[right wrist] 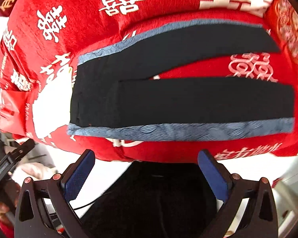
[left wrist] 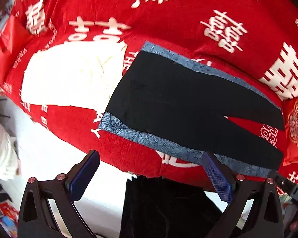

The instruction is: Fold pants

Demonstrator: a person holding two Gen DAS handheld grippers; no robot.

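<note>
Left wrist view: The left gripper (left wrist: 151, 175) was held above the near edge of the red blanket (left wrist: 168, 15), its blue-padded fingers (left wrist: 84, 175) spread wide with nothing between them. The pants (left wrist: 188, 107), black with a blue patterned stripe (left wrist: 168, 146) along each outer seam, lay flat on the blanket, waistband toward the left and both legs running toward the right edge. The legs were parted in a narrow V that exposed red fabric between them. A white folded cloth (left wrist: 69, 75) lay on the blanket just beside the waistband, on its left. The tip of the other gripper showed at the right margin. Dark clothing of the person filled the lower centre.

Right wrist view: The right gripper (right wrist: 147, 174) was likewise fully spread and empty, positioned off the near edge of the blanket (right wrist: 85, 19). The pants (right wrist: 188, 103) lay across the blanket, the near leg parallel to the near edge and the far leg angled away toward the far right corner. The white cloth (right wrist: 49, 103) adjoined the waistband.
</note>
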